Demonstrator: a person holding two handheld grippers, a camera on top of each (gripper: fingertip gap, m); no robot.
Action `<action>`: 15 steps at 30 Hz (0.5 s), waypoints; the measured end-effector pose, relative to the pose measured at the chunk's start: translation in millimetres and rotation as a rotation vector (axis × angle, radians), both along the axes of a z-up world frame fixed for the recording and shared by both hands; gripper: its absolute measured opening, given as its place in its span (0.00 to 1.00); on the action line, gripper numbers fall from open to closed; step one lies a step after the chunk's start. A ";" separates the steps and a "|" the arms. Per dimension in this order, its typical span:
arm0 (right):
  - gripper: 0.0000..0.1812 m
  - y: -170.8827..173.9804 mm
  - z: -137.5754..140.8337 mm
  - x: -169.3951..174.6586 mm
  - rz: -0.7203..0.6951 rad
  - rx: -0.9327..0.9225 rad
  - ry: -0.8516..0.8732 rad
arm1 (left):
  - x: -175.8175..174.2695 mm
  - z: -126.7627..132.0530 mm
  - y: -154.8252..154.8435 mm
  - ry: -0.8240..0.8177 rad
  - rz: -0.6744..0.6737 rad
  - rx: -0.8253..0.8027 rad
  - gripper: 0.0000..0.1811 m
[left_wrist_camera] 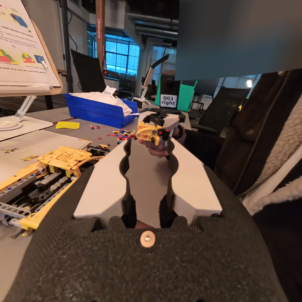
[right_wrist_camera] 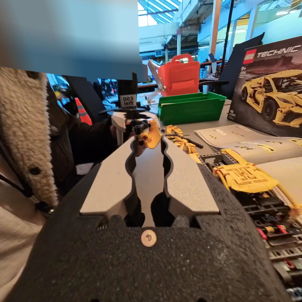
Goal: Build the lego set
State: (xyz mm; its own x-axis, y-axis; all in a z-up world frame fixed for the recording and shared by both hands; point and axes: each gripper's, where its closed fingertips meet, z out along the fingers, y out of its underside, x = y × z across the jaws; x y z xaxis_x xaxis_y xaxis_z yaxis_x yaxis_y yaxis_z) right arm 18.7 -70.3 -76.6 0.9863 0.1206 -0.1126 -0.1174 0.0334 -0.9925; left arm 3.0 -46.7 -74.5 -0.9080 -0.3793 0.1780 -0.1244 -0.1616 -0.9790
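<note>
Both my views are evenly lit, with cool blue daylight from the windows [left_wrist_camera: 121, 57] at upper centre of the left view and a bright skylight [right_wrist_camera: 156, 11] at the top of the right. Wide-angle distortion bends the edges. The lower right of the right view smears with blur. My tongs cast soft shadows on the worktop [left_wrist_camera: 145, 163].

Both grippers, left gripper [left_wrist_camera: 147, 143] and right gripper [right_wrist_camera: 147, 143], show pale grey fingers with wavy black pads, speckled black bodies, one silver screw [left_wrist_camera: 147, 239]. The person wears a dark coat [left_wrist_camera: 245, 138] with cream fleece lining.
</note>
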 end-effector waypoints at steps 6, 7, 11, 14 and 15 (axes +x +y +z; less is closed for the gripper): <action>0.15 -2.9 10.1 -3.9 0.079 0.075 0.131 | -5.4 3.4 -7.2 -0.101 0.029 0.036 0.25; 0.15 -1.5 8.3 -5.0 0.089 0.071 0.141 | -5.0 4.4 -8.3 -0.122 0.045 0.041 0.25; 0.15 6.8 -2.9 -8.0 0.101 0.033 0.150 | -2.3 3.2 -10.4 -0.168 0.100 0.085 0.24; 0.15 9.4 -7.0 -5.7 0.096 0.019 0.159 | 1.4 0.7 -8.3 -0.171 0.131 0.110 0.22; 0.15 10.2 -8.4 -5.5 0.098 0.011 0.166 | 2.2 0.8 -7.8 -0.179 0.141 0.116 0.22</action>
